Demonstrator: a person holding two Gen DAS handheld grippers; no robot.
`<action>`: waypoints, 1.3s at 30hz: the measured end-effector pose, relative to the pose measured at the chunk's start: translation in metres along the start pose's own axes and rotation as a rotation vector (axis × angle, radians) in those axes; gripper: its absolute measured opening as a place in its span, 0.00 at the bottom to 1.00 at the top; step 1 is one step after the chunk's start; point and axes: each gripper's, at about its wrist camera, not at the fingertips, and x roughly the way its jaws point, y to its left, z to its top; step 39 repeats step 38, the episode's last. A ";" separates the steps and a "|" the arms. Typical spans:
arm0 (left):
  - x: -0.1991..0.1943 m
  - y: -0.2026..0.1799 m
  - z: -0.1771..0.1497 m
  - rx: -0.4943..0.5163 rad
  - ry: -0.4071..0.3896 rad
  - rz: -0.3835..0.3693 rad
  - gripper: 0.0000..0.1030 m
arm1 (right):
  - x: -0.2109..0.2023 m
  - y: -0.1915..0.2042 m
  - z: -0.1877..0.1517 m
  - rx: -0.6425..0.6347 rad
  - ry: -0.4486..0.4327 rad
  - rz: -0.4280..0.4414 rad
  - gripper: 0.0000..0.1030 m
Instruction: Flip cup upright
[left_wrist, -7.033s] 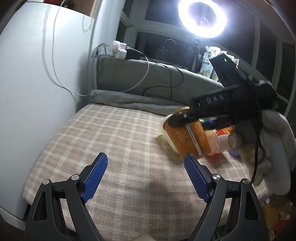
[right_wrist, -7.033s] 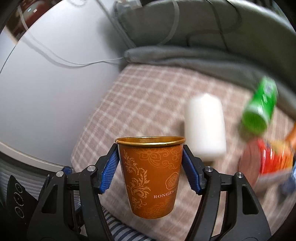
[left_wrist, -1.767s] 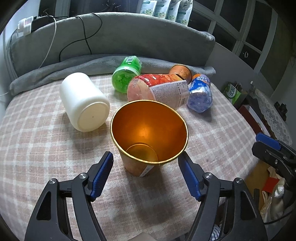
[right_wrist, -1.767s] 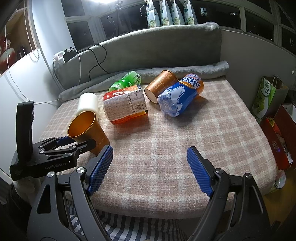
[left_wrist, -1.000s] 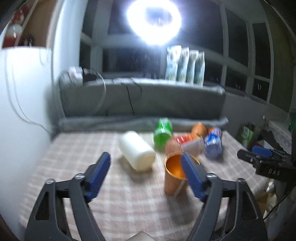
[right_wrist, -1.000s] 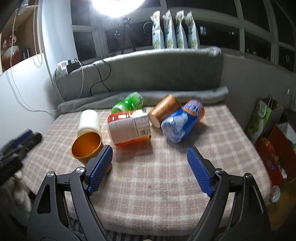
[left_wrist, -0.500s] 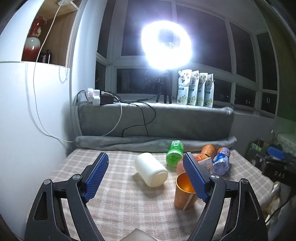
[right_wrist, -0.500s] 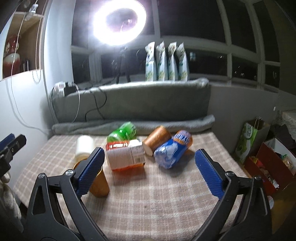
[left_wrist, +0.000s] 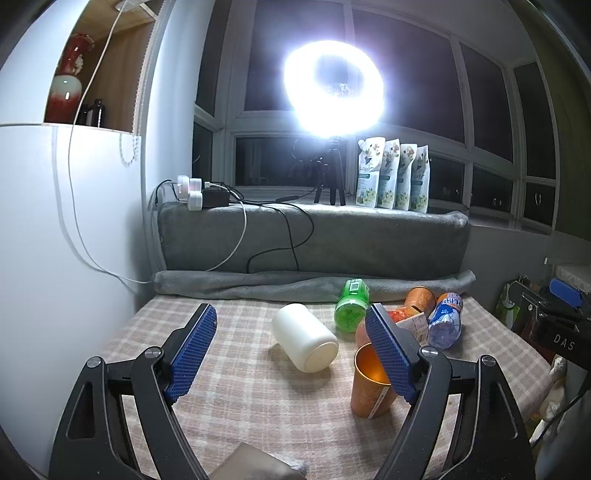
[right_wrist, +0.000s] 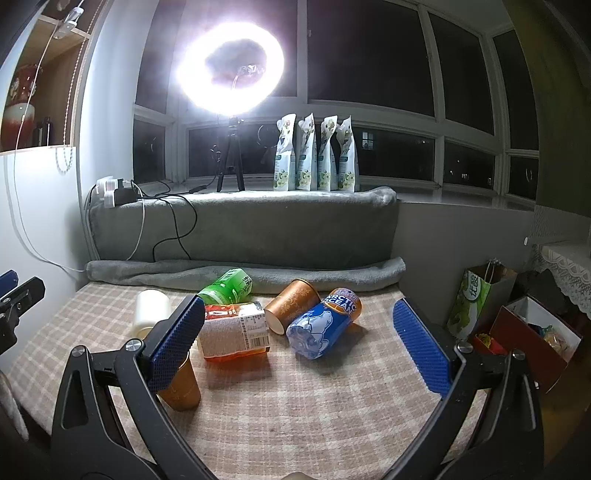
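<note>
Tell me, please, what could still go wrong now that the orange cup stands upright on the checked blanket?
1. The orange cup stands near the front edge of the soft checked blanket; it looks slightly tilted in the fisheye, so a knock could topple it.
2. The white jar lies on its side close by and might roll into the cup.
3. The left gripper and right gripper, both open, hang near it; a careless sweep could hit it.

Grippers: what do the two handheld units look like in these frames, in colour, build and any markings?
Both match. The left gripper and right gripper have black angular frames with triangular cut-outs and silver screws, and blue pads with a fine ribbed texture. Seen from the left wrist view, the right unit's black body carries white "DAS" lettering and a black cable. No sleeves visible.
</note>
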 end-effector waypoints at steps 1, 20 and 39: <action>0.000 0.000 0.000 0.000 -0.001 0.001 0.80 | 0.000 0.000 0.000 0.001 0.001 0.001 1.00; 0.001 -0.006 -0.001 0.013 0.009 -0.008 0.81 | 0.002 -0.001 0.000 0.008 0.007 0.008 1.00; 0.000 -0.007 -0.003 0.019 -0.003 -0.007 0.81 | 0.002 0.003 -0.003 0.013 0.015 0.008 1.00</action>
